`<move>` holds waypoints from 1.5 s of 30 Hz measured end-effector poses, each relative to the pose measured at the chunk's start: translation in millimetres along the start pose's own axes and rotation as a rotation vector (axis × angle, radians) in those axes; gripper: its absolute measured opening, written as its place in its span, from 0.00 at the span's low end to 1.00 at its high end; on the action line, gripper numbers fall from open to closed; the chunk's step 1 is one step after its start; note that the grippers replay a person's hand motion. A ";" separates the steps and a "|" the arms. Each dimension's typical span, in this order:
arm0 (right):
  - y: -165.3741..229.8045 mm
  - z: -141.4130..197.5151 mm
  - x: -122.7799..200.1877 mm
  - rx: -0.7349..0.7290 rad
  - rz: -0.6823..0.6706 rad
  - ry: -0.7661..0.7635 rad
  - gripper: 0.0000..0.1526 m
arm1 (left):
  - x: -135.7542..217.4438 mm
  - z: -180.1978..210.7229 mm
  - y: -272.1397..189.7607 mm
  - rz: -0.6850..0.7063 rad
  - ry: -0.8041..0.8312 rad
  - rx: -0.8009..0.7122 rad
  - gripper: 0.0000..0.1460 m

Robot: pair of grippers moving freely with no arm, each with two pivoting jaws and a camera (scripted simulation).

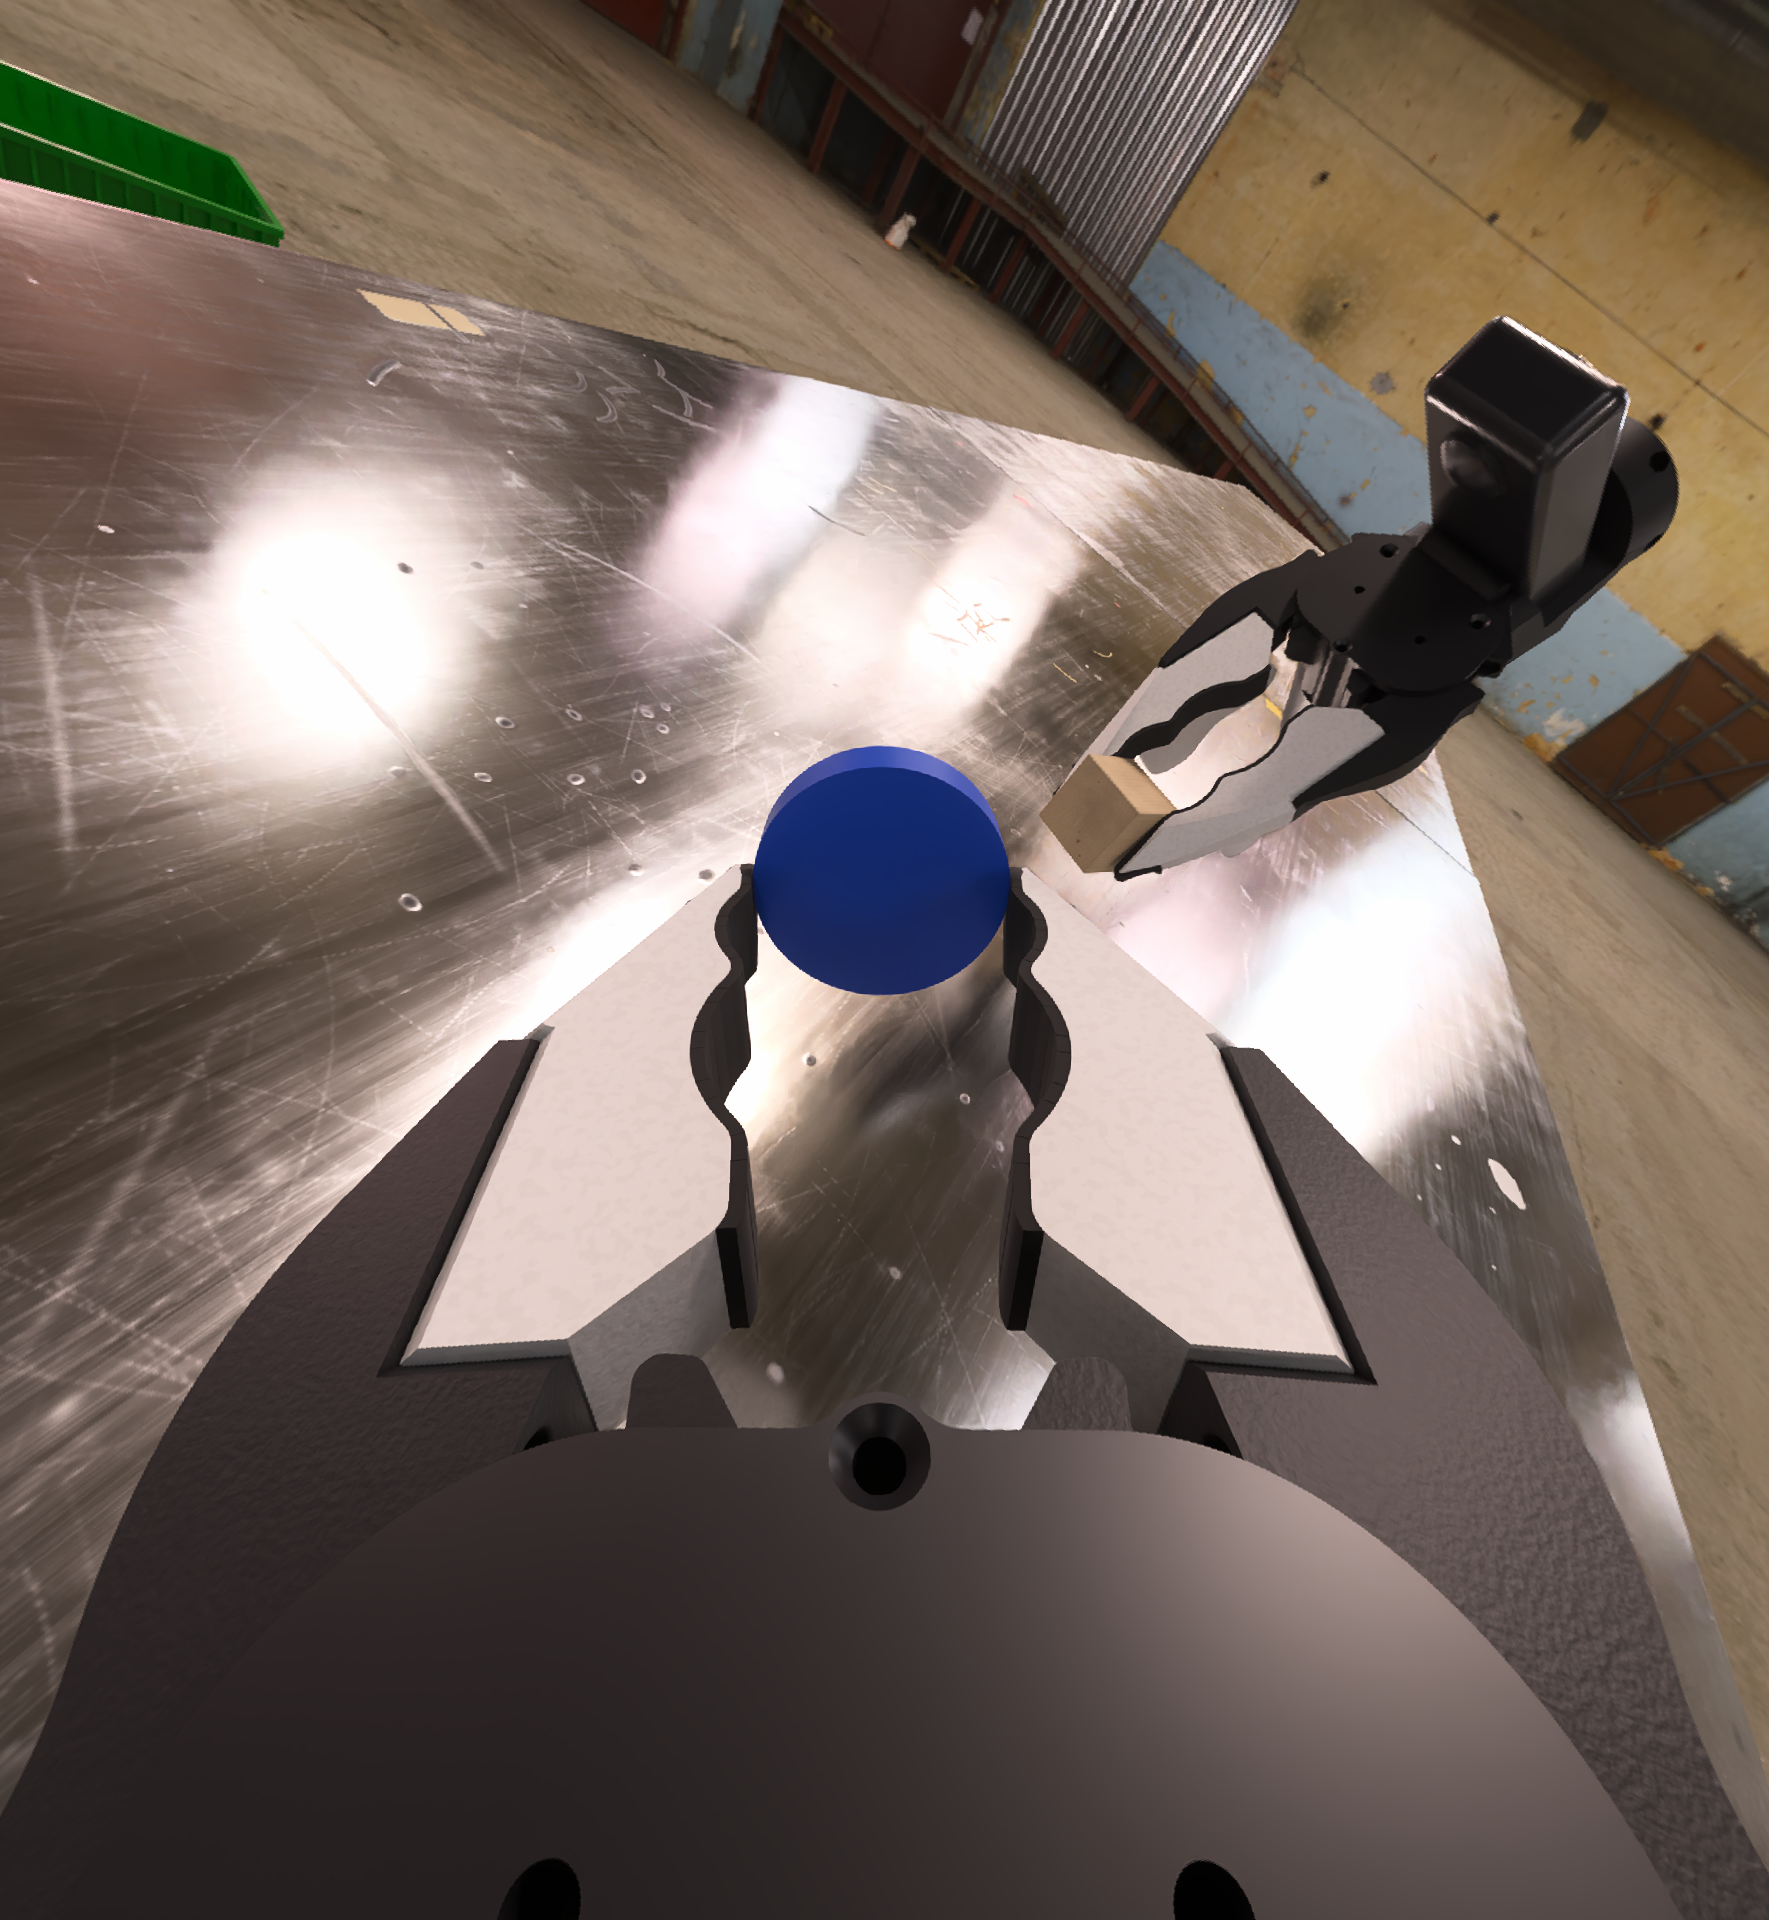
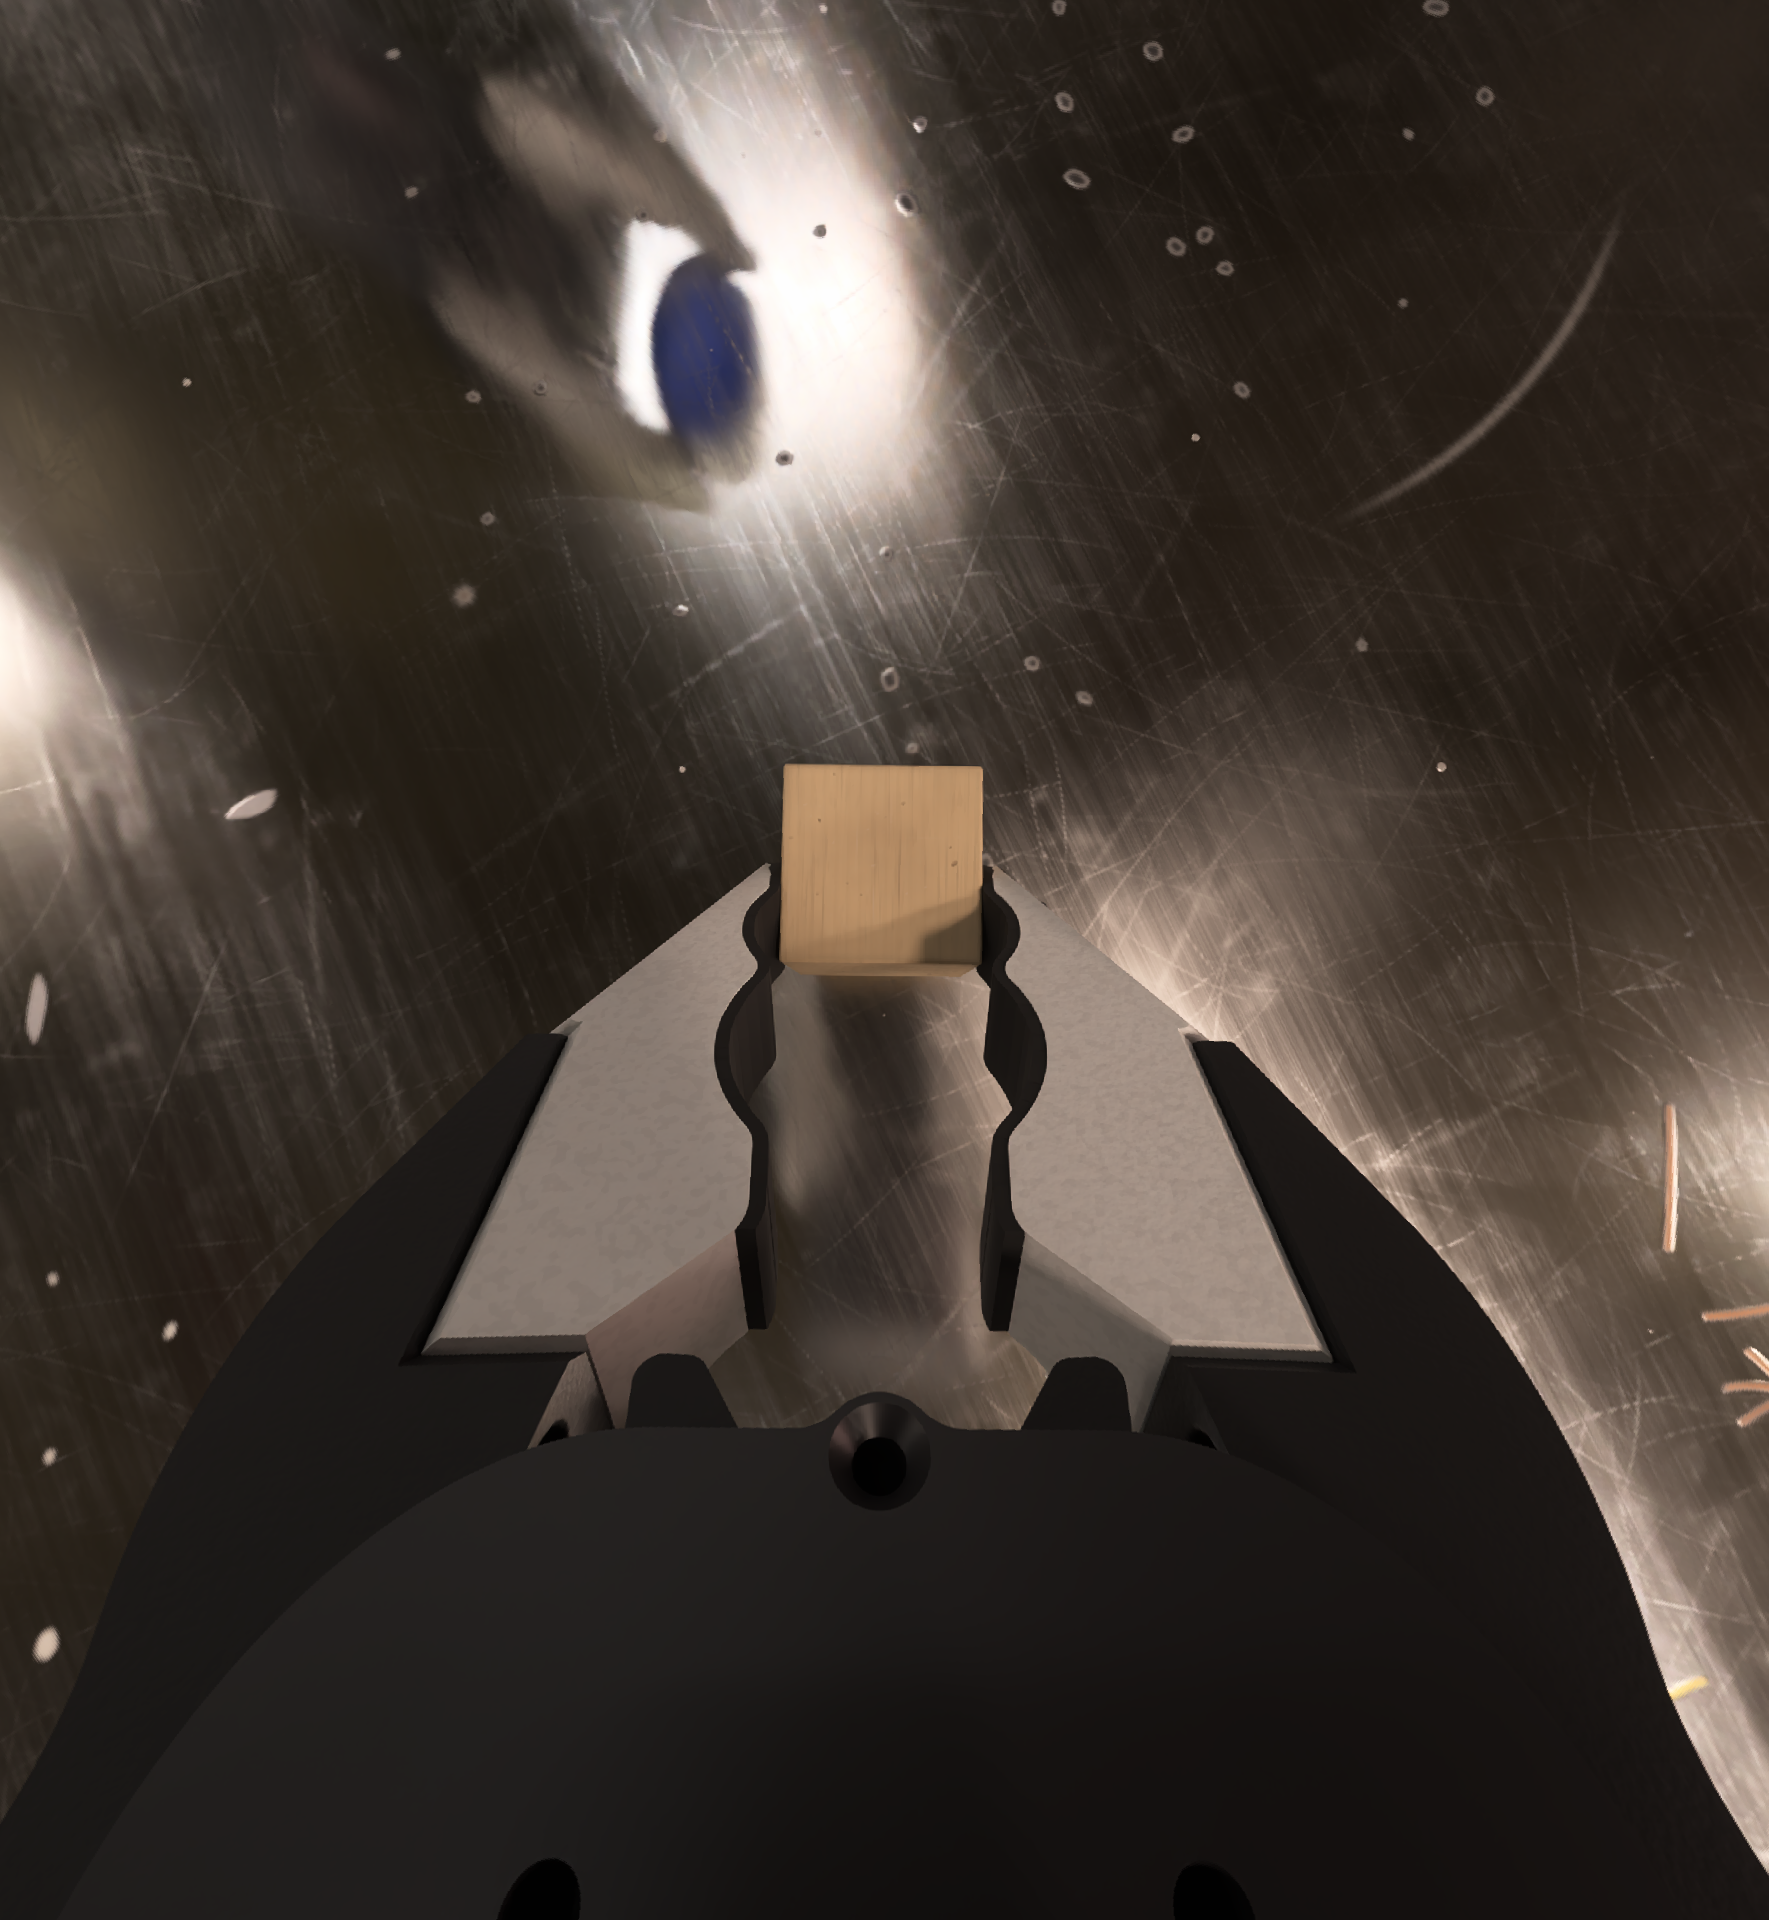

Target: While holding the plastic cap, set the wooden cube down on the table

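1. Left tongs [image 1: 882, 883] pinching the blue cap [image 1: 880, 871] by its rim at the very tips, flat face toward the camera, held clear above the worktop [image 1: 340, 935].
2. Right tongs [image 2: 880, 925] pinching the wooden cube [image 2: 878, 868] between the tip pads; cube sticks out past the tips.
3. From the left wrist view, the right tongs [image 1: 1145, 821] angle down toward the worktop with the cube [image 1: 1103, 816] low, near the right edge. Cannot tell if the cube's bottom is touching the metal or just above it.
4. In the right wrist view the worktop [image 2: 1379, 520] fills the frame, scratched and shiny; a blurry reflection of the cap and left tongs shows in it, upper middle.
5. Step in hand, as I judge it: lowering the cube for placement, release not yet done.
6. Next move likely needs: bring the cube flat onto the worktop, then spread the right tongs and back off straight so the cube doesn't tip or drag.
7. Left tongs must keep their grip throughout; tip-only hold on a round rim looks slip-prone.
8. Green bin [image 1: 80, 166] on the floor beyond the far left corner, not involved.
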State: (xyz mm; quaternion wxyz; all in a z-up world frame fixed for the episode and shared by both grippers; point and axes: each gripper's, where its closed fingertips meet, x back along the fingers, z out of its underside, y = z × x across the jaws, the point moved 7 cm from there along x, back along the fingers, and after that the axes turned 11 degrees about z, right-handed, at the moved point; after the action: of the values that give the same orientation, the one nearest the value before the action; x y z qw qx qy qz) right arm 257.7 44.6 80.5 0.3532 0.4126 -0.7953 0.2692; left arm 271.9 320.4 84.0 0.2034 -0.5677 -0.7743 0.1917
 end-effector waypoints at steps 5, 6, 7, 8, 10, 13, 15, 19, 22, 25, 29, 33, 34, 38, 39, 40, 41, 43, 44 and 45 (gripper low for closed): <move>-2.7 1.1 -3.6 0.001 0.000 0.012 0.24 | -0.2 0.0 0.7 -0.006 0.000 0.004 0.32; -3.4 1.7 -3.3 0.004 0.004 0.017 0.24 | -0.4 0.1 0.8 -0.006 0.001 0.004 0.32; -4.2 2.3 -3.0 0.005 0.007 0.021 0.24 | -0.5 0.1 0.9 -0.006 0.003 0.005 0.32; -4.8 2.8 -2.6 0.004 0.010 0.022 0.24 | -0.6 0.2 1.0 -0.006 0.004 0.006 0.32; -5.3 3.6 -2.3 -0.004 0.011 0.019 0.24 | -0.8 0.2 1.2 -0.005 0.005 0.007 0.32; -4.6 4.0 -3.0 -0.010 0.011 0.016 0.24 | -0.7 0.2 1.2 -0.003 0.003 0.008 0.32; -3.6 3.6 -3.8 -0.010 0.010 0.014 0.24 | -0.5 0.2 1.2 -0.001 0.001 0.009 0.32; -2.7 2.6 -5.0 -0.007 0.008 0.015 0.24 | -0.1 0.0 0.9 0.001 -0.004 0.007 0.32; -2.9 2.5 -5.9 -0.010 0.007 0.015 0.24 | 0.1 -0.2 0.9 0.003 -0.006 0.007 0.32; -3.1 3.1 -7.0 -0.013 0.004 0.017 0.24 | 0.0 -0.2 1.0 0.004 -0.006 0.009 0.32; -3.0 4.1 -8.7 -0.016 -0.001 0.018 0.24 | -0.2 -0.2 1.2 0.003 -0.004 0.010 0.32; -2.4 6.2 -10.6 -0.018 -0.005 0.022 0.24 | -0.3 -0.1 1.3 0.002 -0.003 0.011 0.32; -2.3 6.5 -10.9 -0.020 -0.006 0.020 0.24 | -0.4 0.0 1.3 0.002 -0.002 0.011 0.32; -1.9 7.9 -11.4 -0.025 -0.004 0.016 0.24 | -0.6 0.0 1.4 0.001 0.000 0.012 0.32; -1.8 8.4 -11.3 -0.024 -0.004 0.016 0.24 | -0.7 0.1 1.5 0.001 0.001 0.012 0.32; -1.6 9.0 -11.0 -0.024 -0.003 0.017 0.24 | -0.7 0.1 1.5 0.001 0.001 0.013 0.32; -1.5 9.7 -10.6 -0.025 -0.002 0.017 0.24 | -0.8 0.2 1.6 0.001 0.002 0.013 0.32; -1.1 10.9 -9.6 -0.028 -0.001 0.014 0.24 | -1.0 0.3 1.7 0.000 0.004 0.013 0.32; -0.9 11.5 -9.0 -0.030 0.000 0.011 0.24 | -1.1 0.3 1.7 -0.001 0.005 0.013 0.32; -0.6 12.0 -8.4 -0.032 -0.001 0.007 0.24 | -1.2 0.4 1.8 -0.001 0.007 0.014 0.32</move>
State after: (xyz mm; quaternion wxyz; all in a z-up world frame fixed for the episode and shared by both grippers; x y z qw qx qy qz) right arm 257.5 39.5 66.7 0.3627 0.4062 -0.7981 0.2578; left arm 273.4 319.8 82.6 0.2101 -0.5665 -0.7726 0.1952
